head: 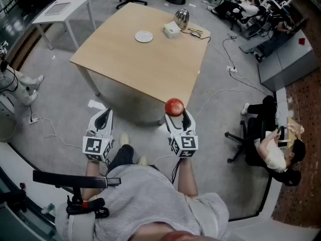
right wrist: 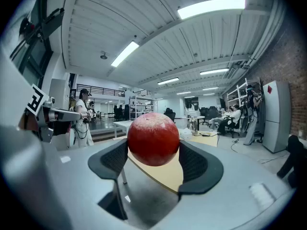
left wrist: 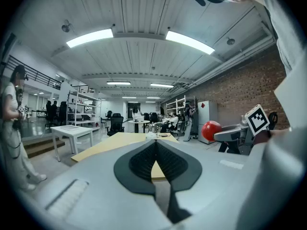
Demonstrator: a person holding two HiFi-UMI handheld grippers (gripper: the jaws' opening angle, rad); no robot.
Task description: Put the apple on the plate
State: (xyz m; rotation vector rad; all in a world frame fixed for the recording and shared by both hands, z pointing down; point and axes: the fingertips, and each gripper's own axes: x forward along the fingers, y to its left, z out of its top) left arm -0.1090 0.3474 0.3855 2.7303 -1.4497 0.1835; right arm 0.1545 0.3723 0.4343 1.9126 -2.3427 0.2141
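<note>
A red apple (head: 174,107) sits between the pads of my right gripper (head: 175,115), which is shut on it just off the near corner of the wooden table (head: 150,59). In the right gripper view the apple (right wrist: 153,139) fills the gap between both black pads. A small white plate (head: 144,36) lies on the far part of the table, well beyond the apple. My left gripper (head: 103,118) hangs to the left of the table's near corner, its jaws closed together with nothing in them. The left gripper view shows the apple (left wrist: 211,130) off to the right.
A white box (head: 171,30) and a shiny metal pot (head: 181,18) stand at the table's far corner beside the plate. A small white table (head: 62,9) is at the far left. Cables trail over the floor. A seated person (head: 273,152) is at the right.
</note>
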